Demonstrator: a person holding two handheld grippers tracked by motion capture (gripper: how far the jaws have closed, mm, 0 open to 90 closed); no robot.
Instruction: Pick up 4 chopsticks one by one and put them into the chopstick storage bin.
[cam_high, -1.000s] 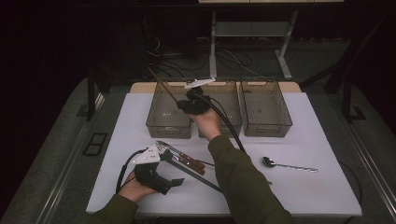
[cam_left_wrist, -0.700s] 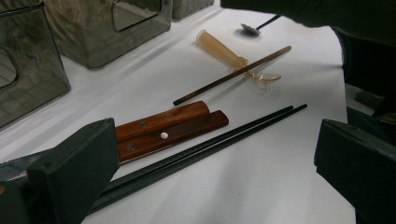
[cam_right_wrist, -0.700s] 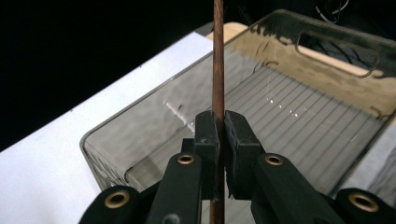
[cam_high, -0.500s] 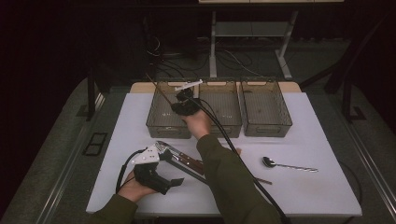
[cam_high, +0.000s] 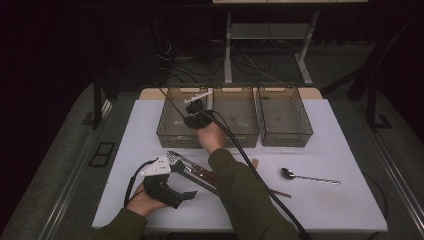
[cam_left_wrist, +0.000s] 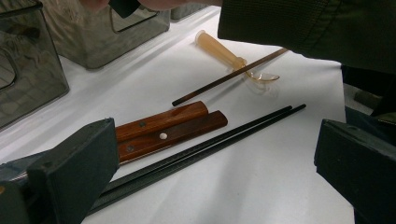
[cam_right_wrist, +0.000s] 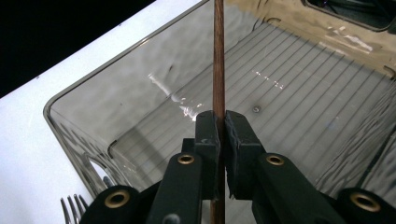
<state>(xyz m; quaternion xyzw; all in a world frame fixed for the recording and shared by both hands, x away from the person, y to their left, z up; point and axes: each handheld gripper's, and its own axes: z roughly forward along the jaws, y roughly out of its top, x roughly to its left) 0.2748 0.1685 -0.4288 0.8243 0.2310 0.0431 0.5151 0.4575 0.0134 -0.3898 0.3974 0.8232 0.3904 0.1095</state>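
Note:
My right gripper (cam_high: 193, 114) hangs over the left clear bin (cam_high: 169, 131), shut on a thin brown chopstick (cam_right_wrist: 218, 56) that stands up between its pads. In the right gripper view the bin's ribbed floor (cam_right_wrist: 289, 93) lies right below the jaws. My left gripper (cam_high: 188, 181) rests on the white table at the front left, open, nothing between its jaws (cam_left_wrist: 215, 168). Ahead of it lie two wooden-handled knives (cam_left_wrist: 163, 130), a pair of black chopsticks (cam_left_wrist: 210, 144), another brown chopstick (cam_left_wrist: 229, 77) and an amber plastic spoon (cam_left_wrist: 224, 51).
Two more clear bins, the middle bin (cam_high: 236, 116) and the right bin (cam_high: 285, 117), stand along the table's far edge. A metal spoon (cam_high: 307, 176) lies at the right front. A fork (cam_right_wrist: 72, 205) lies on the table by the left bin. The right forearm (cam_high: 240, 190) crosses the table's middle.
My right gripper has carried the brown chopstick leftward and a little lower, from above the edge between the left and middle bins to over the left bin. The left gripper has stayed put.

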